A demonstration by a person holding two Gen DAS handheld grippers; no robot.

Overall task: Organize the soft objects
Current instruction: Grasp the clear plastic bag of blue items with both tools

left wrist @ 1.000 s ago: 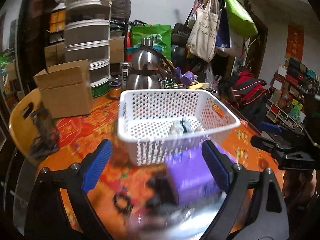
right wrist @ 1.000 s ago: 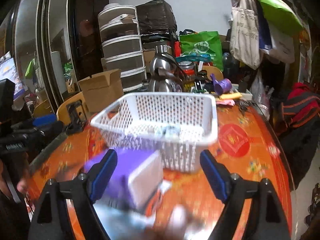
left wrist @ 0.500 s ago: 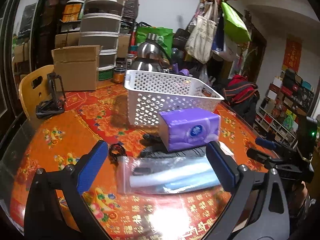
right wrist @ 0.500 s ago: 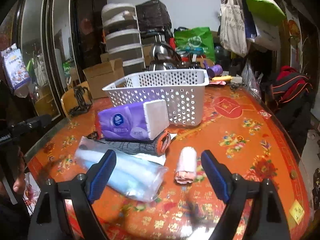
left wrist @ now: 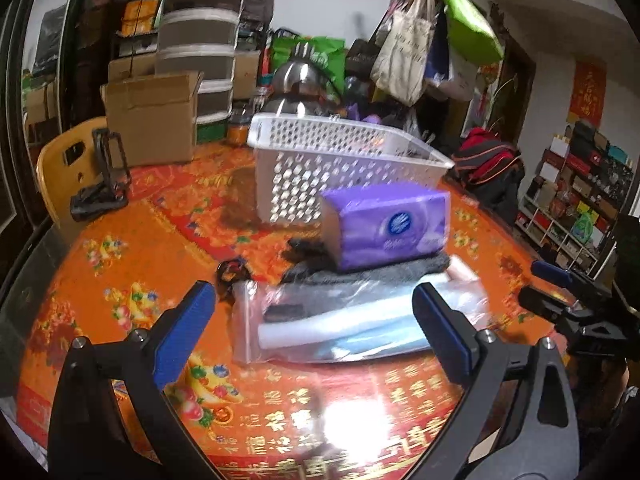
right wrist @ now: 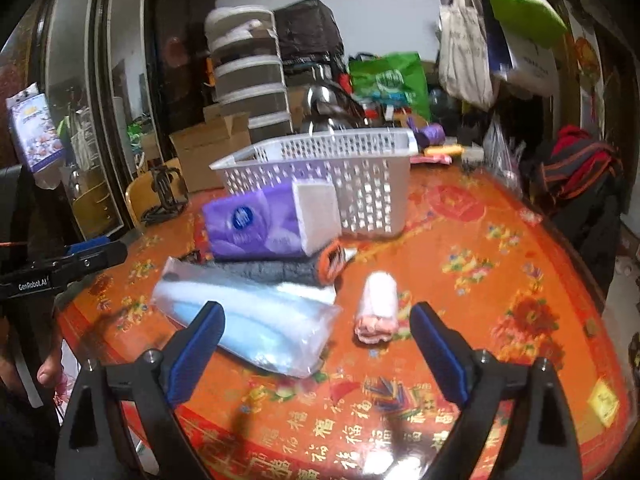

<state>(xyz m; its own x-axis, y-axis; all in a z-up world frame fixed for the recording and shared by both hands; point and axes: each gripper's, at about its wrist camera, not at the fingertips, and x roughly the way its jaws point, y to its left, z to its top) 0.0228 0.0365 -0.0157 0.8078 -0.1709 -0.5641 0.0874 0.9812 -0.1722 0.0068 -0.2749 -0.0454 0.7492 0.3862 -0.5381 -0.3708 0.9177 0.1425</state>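
Both grippers, the left gripper (left wrist: pixel 314 320) and the right gripper (right wrist: pixel 318 338), are wide open and hold nothing. Just ahead lies a plastic bag (right wrist: pixel 256 320), then a gray cloth (right wrist: pixel 272 270) with a purple tissue pack (right wrist: pixel 260 226) on top, near the white basket (right wrist: pixel 320 148). The pack looks light and squishy, so I would pinch it gently across its middle.

cardboard box (left wrist: pixel 154 118) | steel kettle (left wrist: pixel 300 88) | drawer tower (right wrist: pixel 250 80) | hanging bags (left wrist: pixel 432 52) | yellow chair (left wrist: pixel 60 168)
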